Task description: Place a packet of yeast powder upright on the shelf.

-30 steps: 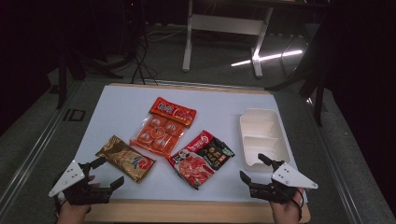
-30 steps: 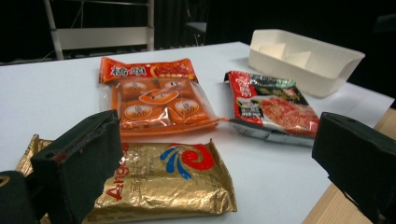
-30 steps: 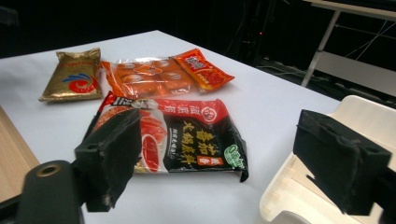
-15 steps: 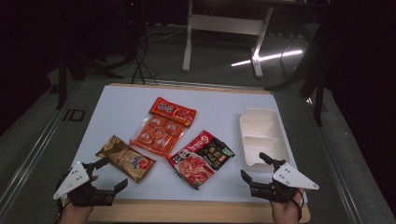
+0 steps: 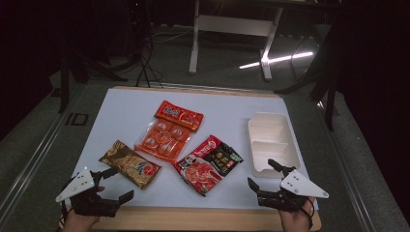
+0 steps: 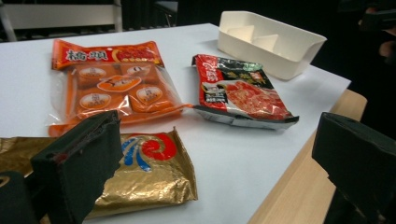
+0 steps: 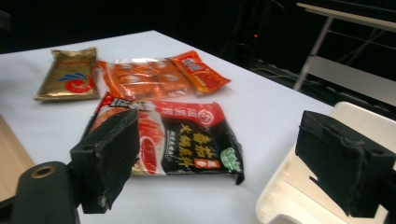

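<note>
Both tongs sit at the near edge of the surface (image 5: 121, 116), spread wide with nothing between their jaws. Left tongs (image 5: 113, 186) hover at the near left corner, just short of the gold packet (image 5: 129, 163), whose near corner lies closest to them; in the left gripper view the gold packet (image 6: 144, 175) lies flat just beyond the left jaw. Right tongs (image 5: 263, 176) hover at the near right, close to the near end of the white divided tray (image 5: 273, 140), with the red-and-black packet (image 5: 208, 162) lying to their left. In the right gripper view that red-and-black packet (image 7: 182, 137) lies flat between the jaws' line of sight, and the tray's rim (image 7: 289, 186) is just beside the right jaw. An orange multipack (image 5: 167, 133) lies flat in the middle of the surface, well apart from both tongs.
</note>
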`<control>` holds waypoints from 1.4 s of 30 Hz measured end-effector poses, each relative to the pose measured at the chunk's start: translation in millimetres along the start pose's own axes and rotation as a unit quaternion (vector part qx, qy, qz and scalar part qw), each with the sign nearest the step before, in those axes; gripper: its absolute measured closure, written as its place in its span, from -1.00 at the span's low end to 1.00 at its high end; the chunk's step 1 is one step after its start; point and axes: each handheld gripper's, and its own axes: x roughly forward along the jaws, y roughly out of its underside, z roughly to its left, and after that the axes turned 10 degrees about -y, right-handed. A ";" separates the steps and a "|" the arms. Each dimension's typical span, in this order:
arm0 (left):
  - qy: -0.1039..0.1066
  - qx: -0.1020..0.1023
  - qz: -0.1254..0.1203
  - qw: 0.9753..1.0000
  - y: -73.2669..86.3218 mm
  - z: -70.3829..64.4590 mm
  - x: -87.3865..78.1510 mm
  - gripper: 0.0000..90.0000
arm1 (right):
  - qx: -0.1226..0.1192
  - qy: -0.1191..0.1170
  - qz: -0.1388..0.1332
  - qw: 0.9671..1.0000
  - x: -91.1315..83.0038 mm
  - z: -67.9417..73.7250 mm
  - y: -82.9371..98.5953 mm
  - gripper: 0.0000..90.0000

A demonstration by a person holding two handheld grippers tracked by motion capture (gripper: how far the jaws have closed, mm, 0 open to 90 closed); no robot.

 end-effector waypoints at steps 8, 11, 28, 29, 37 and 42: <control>0.008 0.026 0.012 1.000 -8.0 -11.3 2.4 -0.95 | 0.008 -0.030 0.031 0.999 10.0 -3.6 7.5 -0.63; 0.009 0.028 0.016 0.999 -11.1 -12.1 2.7 -0.95 | 0.010 -0.025 0.022 0.999 8.3 -4.3 6.8 -0.63; -0.046 0.025 0.020 0.998 -40.4 16.7 1.2 -0.95 | 0.007 -0.015 -0.003 1.000 2.2 8.0 -5.0 -0.77; -0.049 0.020 0.020 0.998 -42.2 20.9 1.7 -0.95 | 0.005 -0.012 -0.005 1.000 2.3 8.4 -5.1 -0.77; -0.102 0.011 0.043 0.994 -51.6 46.1 12.6 -0.93 | -0.005 -0.027 -0.007 1.000 2.5 15.0 -7.3 -0.77; -0.127 -0.007 0.061 0.990 -46.7 66.4 23.0 -0.90 | 0.001 -0.030 -0.005 1.000 1.0 16.3 -8.3 -0.71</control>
